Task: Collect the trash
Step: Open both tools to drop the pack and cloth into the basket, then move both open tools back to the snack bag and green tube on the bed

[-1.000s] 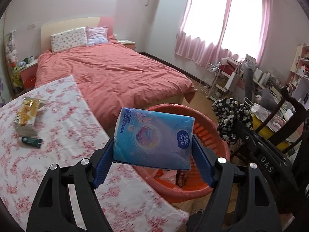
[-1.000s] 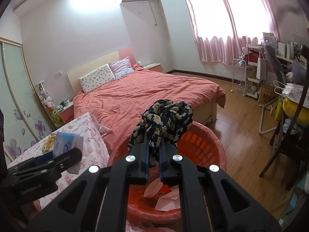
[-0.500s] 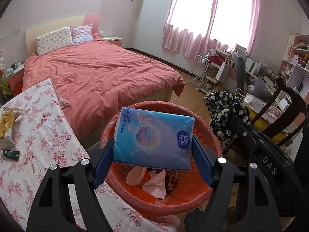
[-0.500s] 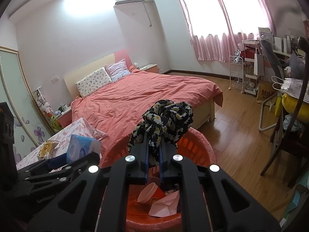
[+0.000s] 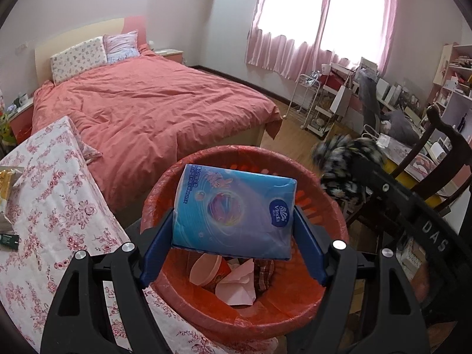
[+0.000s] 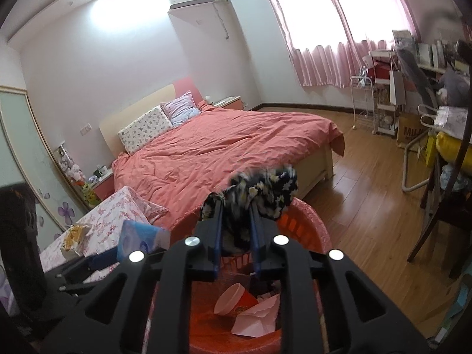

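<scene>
A: What can't you make out?
B: The flowered black cloth (image 6: 262,188) is motion-blurred. The tissue pack (image 5: 234,214) hides part of the red bin (image 5: 318,292).
A: And the table (image 5: 50,206)?
B: Cut off at the left edge.

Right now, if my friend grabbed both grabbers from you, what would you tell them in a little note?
Left gripper: clamped on the blue tissue pack, held over the red bin.
Right gripper: jaws opening around the black flowery cloth, which is still between them, above the bin's far rim.
In the bin: a paper cup and crumpled pink paper.
Left on the flowered table: a yellow snack packet and a small dark object.
Done: some trash binned. Next: probably drop both held items in, then fetch what's on the table.
</scene>
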Motion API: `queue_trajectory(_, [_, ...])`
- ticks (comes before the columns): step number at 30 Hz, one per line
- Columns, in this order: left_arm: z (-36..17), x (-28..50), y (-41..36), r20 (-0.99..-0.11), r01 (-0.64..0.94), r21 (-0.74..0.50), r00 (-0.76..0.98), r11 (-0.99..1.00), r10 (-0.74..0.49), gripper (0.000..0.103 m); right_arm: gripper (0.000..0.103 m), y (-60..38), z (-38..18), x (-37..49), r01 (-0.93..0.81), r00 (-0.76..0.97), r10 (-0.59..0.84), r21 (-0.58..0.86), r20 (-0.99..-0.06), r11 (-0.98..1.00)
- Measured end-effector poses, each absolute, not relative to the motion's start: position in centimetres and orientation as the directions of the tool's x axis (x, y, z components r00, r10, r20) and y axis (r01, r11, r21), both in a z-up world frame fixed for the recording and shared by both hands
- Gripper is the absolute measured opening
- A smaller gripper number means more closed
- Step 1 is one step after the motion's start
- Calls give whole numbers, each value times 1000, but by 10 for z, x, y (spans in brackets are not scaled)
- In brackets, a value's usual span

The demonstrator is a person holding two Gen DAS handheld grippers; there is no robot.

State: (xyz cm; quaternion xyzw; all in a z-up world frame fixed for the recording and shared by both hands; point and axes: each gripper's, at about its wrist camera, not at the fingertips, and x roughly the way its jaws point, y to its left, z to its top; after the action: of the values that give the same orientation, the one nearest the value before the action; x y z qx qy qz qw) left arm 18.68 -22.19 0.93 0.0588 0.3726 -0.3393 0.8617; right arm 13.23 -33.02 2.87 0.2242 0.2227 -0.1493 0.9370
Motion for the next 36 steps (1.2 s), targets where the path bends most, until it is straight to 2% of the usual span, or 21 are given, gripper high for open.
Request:
queue_trajectory(5, [-1,192,-221,-707,615,-160,475,772,-524,83,36,-337,22,139,375,853,-151,386,-499,843])
queue_trajectory(17, [-9,202,-174,-739,517,-108,530,849,-417,87,52,-332,26,138,383,842,-166,350,-514,855])
queue_trajectory(26, [-5,212,-99,-740,369,-80,600,926,-303,87,54,-289,36,154,302,848,-103,314,-520,900])
queue_trajectory(36, [10,212,3,-706,171,-62,689,983,-165,87,54,-186,40,206,92,822,77,266,-564,960])
